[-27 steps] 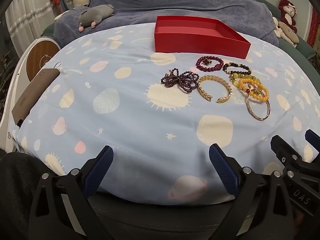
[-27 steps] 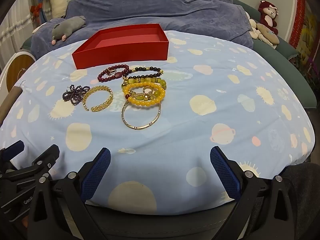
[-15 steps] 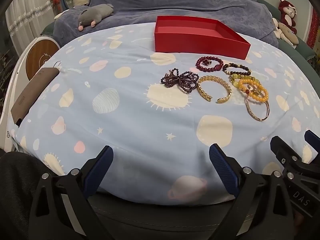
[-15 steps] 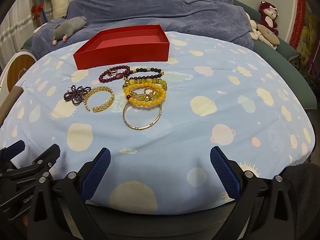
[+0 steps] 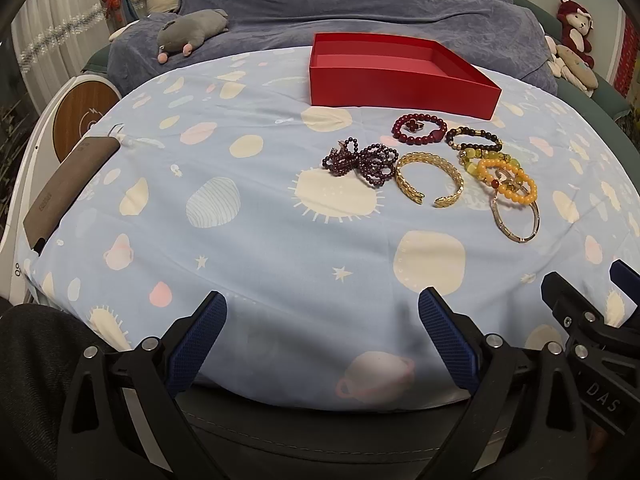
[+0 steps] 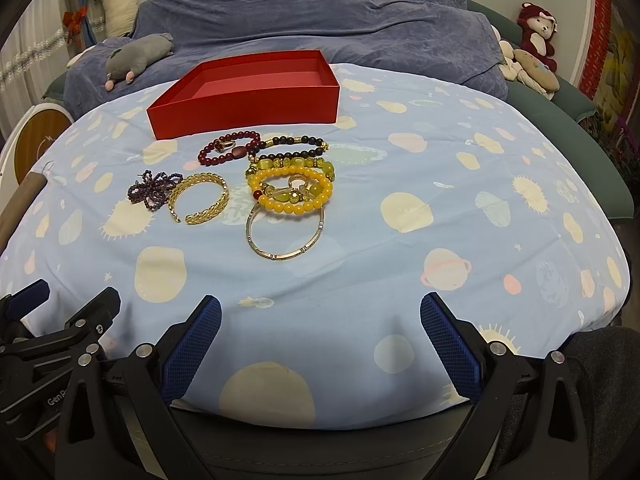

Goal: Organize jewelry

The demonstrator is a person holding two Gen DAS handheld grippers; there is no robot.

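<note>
The left gripper (image 5: 320, 332) is held low over the near edge of the table, its blue-padded fingers (image 5: 198, 330) spread wide apart with nothing between them. The right gripper (image 6: 320, 334) is held the same way just beside it, jaws wide and empty; its black frame is seen at the right edge of the left wrist view, and the left one's frame at the left edge of the right wrist view.

Beyond the fingertips a stretch of bare tablecloth (image 5: 224, 152), pale blue and printed with planets and stars, is seen. Farther out the jewelry is laid in a loose cluster. A purple beaded strand (image 5: 360, 160) is bunched at the cluster's left, touching an open gold cuff (image 5: 430, 182). A dark red beaded bracelet (image 6: 230, 148) and a black beaded bracelet with gold spacers (image 6: 292, 146) are set side by side at the back. In front of these a green-yellow beaded bracelet (image 6: 290, 165) and an orange-yellow beaded bracelet (image 6: 294, 192) are overlapped, and a thin metal bangle (image 6: 284, 236) is partly tucked under the orange one, nearest the grippers.

Behind the cluster an open red box (image 6: 244, 92) is placed, with nothing seen inside it. Past the table a blue blanket (image 6: 320, 16) and a grey plush animal (image 5: 192, 32) are seen.
</note>
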